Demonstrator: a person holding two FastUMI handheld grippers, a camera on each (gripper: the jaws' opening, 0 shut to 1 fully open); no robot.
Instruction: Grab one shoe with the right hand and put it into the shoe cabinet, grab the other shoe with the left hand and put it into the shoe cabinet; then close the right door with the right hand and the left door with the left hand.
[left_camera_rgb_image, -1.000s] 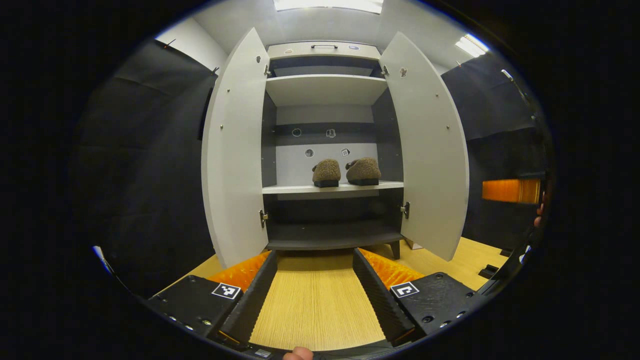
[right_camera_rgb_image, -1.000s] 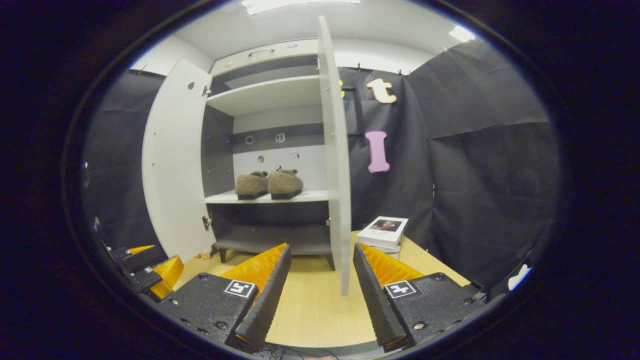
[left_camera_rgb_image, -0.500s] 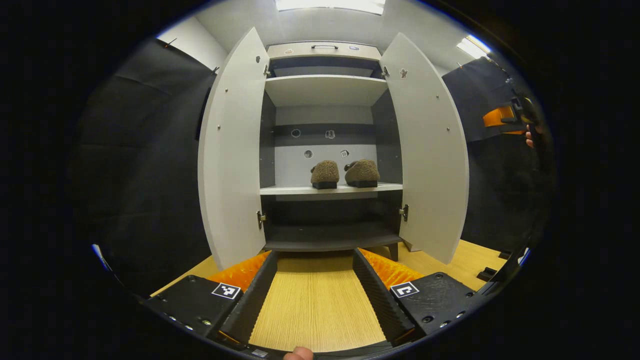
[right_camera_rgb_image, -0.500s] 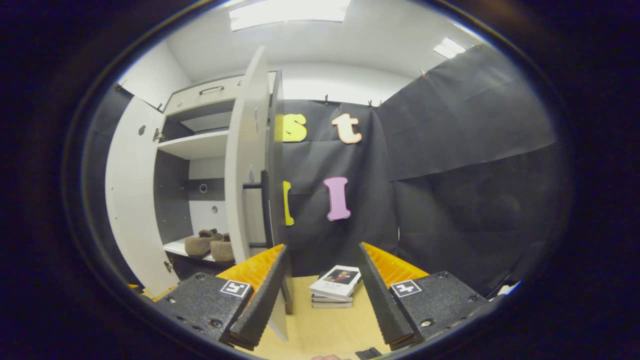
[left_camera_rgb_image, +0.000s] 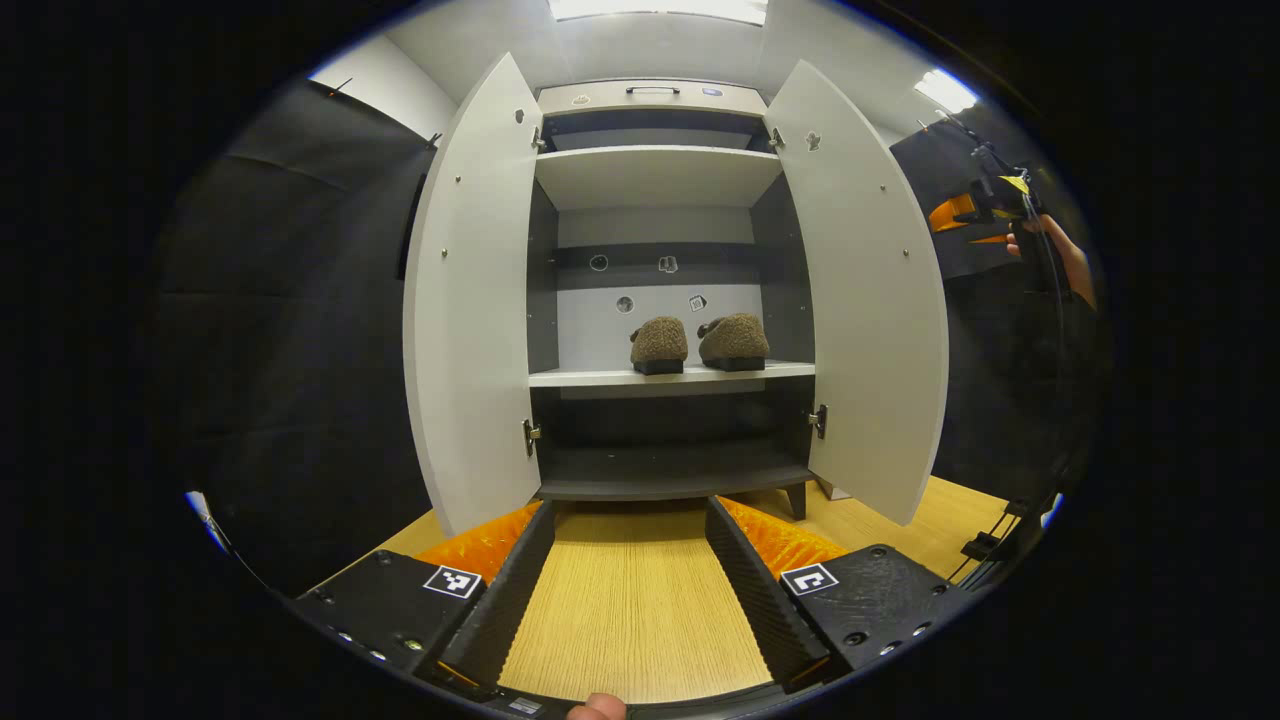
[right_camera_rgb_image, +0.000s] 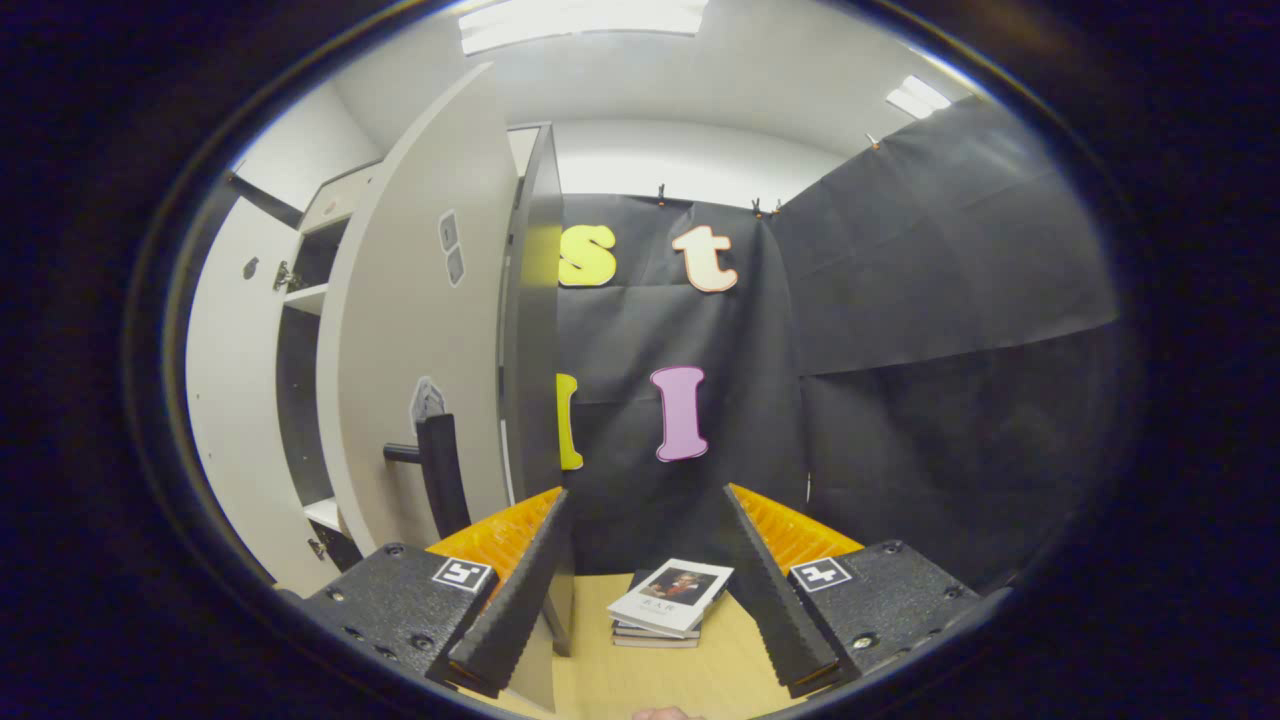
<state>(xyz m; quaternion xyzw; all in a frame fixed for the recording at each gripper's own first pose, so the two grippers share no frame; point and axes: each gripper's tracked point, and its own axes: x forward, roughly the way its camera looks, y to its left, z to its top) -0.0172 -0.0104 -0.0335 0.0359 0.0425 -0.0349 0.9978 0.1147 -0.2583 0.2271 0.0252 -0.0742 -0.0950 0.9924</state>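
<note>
Slippers (left_camera_rgb_image: 698, 342) shelved, doors open: right gripper (right_camera_rgb_image: 645, 590), jaws wide and empty, beside right door (right_camera_rgb_image: 420, 330) handle (right_camera_rgb_image: 437, 485), ready to push shut.

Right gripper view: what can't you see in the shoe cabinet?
- The two shoes: hidden behind the right door, which blocks most of the inside.
- The lower shelves: hidden by the same door.
- The books: partly hidden between the right gripper fingers.

shoes (left_camera_rgb_image: 698, 342): centre, side by side on cabinet's middle shelf (left_camera_rgb_image: 600, 377); books (right_camera_rgb_image: 668, 605): lower centre, on floor
</note>
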